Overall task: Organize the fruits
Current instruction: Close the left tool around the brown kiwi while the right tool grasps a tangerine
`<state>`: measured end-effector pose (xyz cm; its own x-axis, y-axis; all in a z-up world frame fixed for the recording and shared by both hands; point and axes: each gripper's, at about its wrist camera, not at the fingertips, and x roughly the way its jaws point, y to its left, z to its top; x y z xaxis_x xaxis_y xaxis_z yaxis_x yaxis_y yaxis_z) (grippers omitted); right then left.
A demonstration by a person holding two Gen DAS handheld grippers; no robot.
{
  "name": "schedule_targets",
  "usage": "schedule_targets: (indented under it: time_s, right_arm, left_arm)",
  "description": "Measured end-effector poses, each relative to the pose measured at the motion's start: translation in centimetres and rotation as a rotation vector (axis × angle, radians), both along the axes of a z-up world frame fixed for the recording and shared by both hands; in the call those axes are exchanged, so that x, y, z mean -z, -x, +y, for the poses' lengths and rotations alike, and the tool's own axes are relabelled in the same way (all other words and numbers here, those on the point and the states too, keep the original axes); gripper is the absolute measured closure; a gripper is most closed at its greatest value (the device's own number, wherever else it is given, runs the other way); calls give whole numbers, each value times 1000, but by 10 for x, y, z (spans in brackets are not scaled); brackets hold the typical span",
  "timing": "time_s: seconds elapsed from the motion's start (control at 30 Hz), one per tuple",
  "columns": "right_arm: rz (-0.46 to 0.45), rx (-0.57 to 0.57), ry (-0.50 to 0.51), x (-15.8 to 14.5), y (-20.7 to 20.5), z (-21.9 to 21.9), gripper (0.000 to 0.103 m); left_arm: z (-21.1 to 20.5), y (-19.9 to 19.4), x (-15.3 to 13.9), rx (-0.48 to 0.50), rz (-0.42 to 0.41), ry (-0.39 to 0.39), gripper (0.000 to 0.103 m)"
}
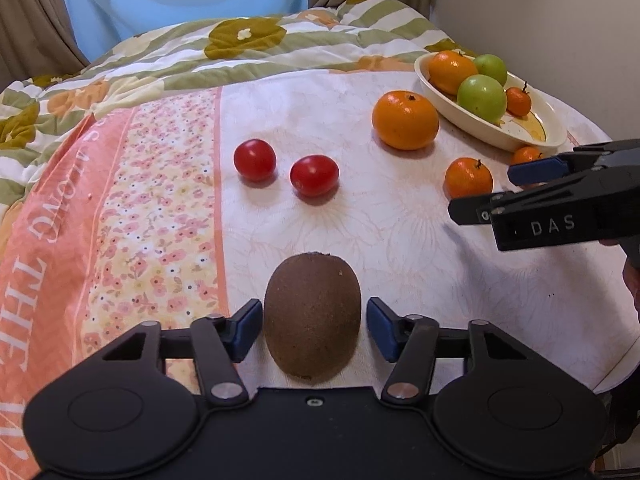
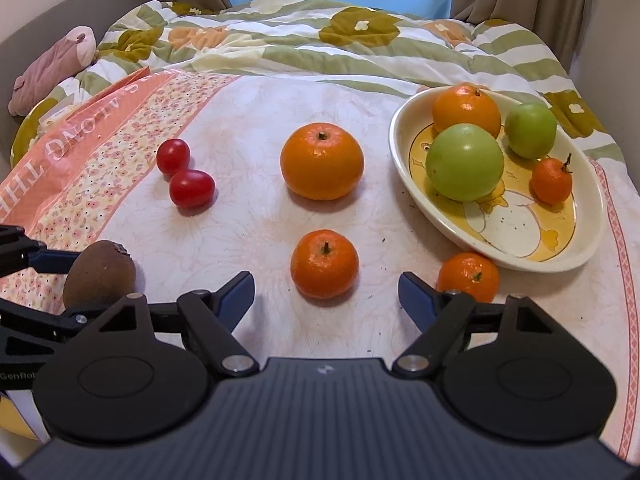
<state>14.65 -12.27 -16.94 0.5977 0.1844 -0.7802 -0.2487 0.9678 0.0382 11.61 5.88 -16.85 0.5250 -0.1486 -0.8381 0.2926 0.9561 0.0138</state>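
A brown kiwi (image 1: 312, 316) lies on the cloth between the blue pads of my left gripper (image 1: 312, 308), which stands open with a slim gap on the right side. My right gripper (image 2: 324, 282) is open, and a small mandarin (image 2: 325, 264) lies on the cloth just ahead between its fingertips, untouched. A second small mandarin (image 2: 468, 276) rests against the cream oval dish (image 2: 400, 152), which holds an orange, two green apples and a tiny mandarin. A large orange (image 2: 322, 166) and two cherry tomatoes (image 2: 191, 188) lie loose on the cloth.
The floral tablecloth (image 1: 400, 240) lies over a bed, with a rumpled green-striped quilt (image 1: 248, 52) behind it. A pink plush thing (image 2: 52, 68) lies at the far left. The cloth's right edge drops off past the dish.
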Motion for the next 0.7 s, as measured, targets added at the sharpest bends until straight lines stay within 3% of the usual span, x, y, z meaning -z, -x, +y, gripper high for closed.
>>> schedule_targets:
  time_s: [0.13, 0.33, 0.5, 0.7]
  right_arm:
    - [3, -5, -8, 1, -3, 0, 15]
    - [14, -17, -15, 4, -11, 2, 18]
    - [21, -32, -14, 6, -18, 5, 27]
    - [15, -40, -2, 5, -22, 8, 31]
  left_arm:
    - [2, 0, 0, -7, -2, 1, 49]
    - [3, 1, -1, -33, -3, 13, 50]
    - [4, 3, -2, -61, -6, 22, 50]
    - [6, 5, -6, -77, -18, 22, 50]
